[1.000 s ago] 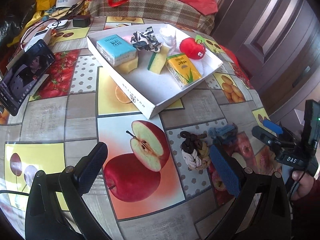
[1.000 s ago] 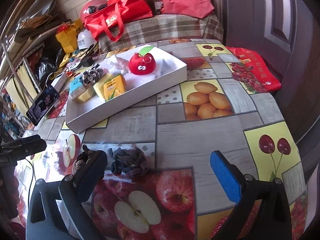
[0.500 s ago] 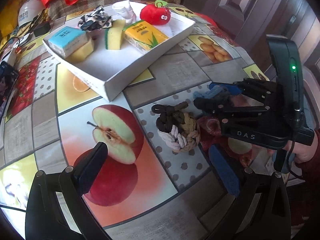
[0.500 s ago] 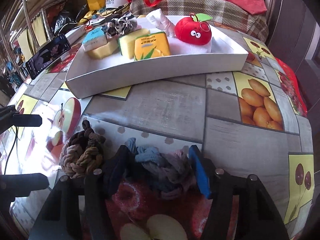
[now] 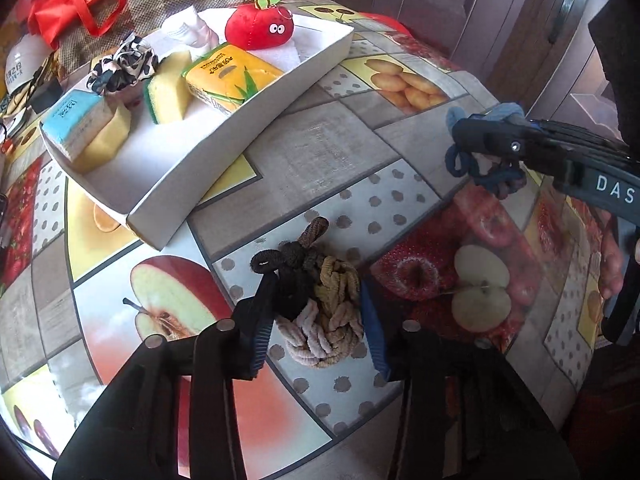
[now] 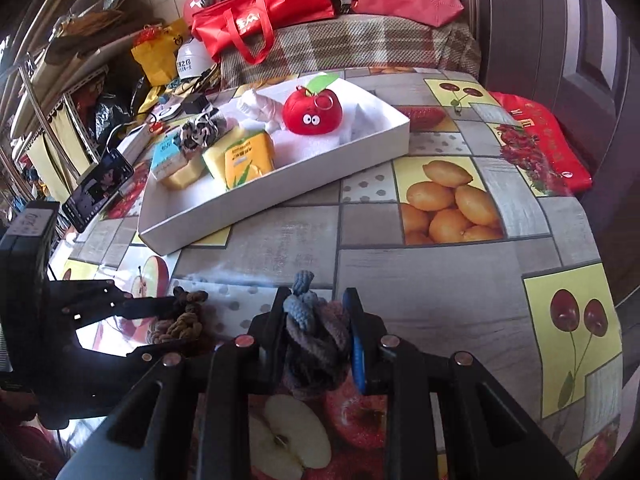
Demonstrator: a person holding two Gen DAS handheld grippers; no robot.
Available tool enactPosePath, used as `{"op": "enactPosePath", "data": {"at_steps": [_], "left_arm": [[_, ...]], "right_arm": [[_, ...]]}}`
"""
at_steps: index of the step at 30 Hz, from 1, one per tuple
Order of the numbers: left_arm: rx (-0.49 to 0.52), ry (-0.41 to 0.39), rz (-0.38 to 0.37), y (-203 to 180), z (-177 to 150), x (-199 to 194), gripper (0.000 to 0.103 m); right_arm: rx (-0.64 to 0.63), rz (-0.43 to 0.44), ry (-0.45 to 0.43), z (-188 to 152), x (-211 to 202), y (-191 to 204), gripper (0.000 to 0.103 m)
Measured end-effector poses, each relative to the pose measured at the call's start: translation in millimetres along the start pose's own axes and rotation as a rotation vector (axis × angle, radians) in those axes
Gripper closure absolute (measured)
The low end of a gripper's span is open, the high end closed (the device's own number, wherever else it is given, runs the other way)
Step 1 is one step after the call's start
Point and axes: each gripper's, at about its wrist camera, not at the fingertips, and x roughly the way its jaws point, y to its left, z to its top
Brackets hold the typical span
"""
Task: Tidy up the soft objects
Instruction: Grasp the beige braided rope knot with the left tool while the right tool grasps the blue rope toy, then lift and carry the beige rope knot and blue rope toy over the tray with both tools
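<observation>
My left gripper (image 5: 318, 316) is shut on a brown, black and cream knotted rope ball (image 5: 324, 320) that rests on the fruit-print tablecloth. My right gripper (image 6: 314, 334) is shut on a blue-grey knotted rope ball (image 6: 316, 340) and holds it just above the table; it also shows in the left wrist view (image 5: 486, 168) at the right. A white tray (image 6: 280, 196) behind holds a red apple plush (image 6: 312, 110), a yellow tissue pack (image 6: 246, 156), a blue tissue pack (image 5: 76, 124), sponges (image 5: 168, 88) and a patterned scrunchie (image 5: 124, 66).
A phone (image 6: 98, 188) stands left of the tray. Red bags (image 6: 260, 8), a helmet and clutter lie on the plaid bench behind the table. A red packet (image 6: 540, 144) lies at the table's right edge, beside a dark door.
My left gripper has moved forward and closed on the brown rope ball. My right gripper has closed on the blue-grey ball and lifted it off the table.
</observation>
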Motion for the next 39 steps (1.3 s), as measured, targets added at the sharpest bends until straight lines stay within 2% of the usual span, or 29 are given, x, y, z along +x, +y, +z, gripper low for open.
{"op": "enactPosePath", "data": {"at_steps": [4, 9, 17, 21, 31, 39], "left_arm": [[-0.029, -0.039, -0.009, 3.1, -0.1, -14.0, 0.068], [-0.011, -0.168, -0.004, -1.4, 13.4, -59.0, 0.068], [-0.051, -0.337, 0.004, 1.3, 62.4, -126.6, 0.068], [-0.071, -0.400, 0.017, -1.7, 63.6, -147.5, 0.068], [-0.104, -0.428, 0.027, -0.5, 55.4, -159.0, 0.068], [-0.121, -0.443, 0.039, 3.2, 51.4, -163.5, 0.068]], "right_arm": [[0.016, 0.007, -0.074, 15.3, -23.3, 2.9, 0.078], [0.036, 0.014, -0.189, 31.7, -59.6, 5.1, 0.078], [0.090, 0.015, -0.338, 52.1, -109.9, -2.2, 0.078], [0.107, 0.010, -0.387, 54.5, -128.6, -6.3, 0.078], [0.123, 0.005, -0.445, 49.6, -153.8, -7.2, 0.078], [0.119, 0.004, -0.455, 48.3, -157.9, -6.5, 0.078]]}}
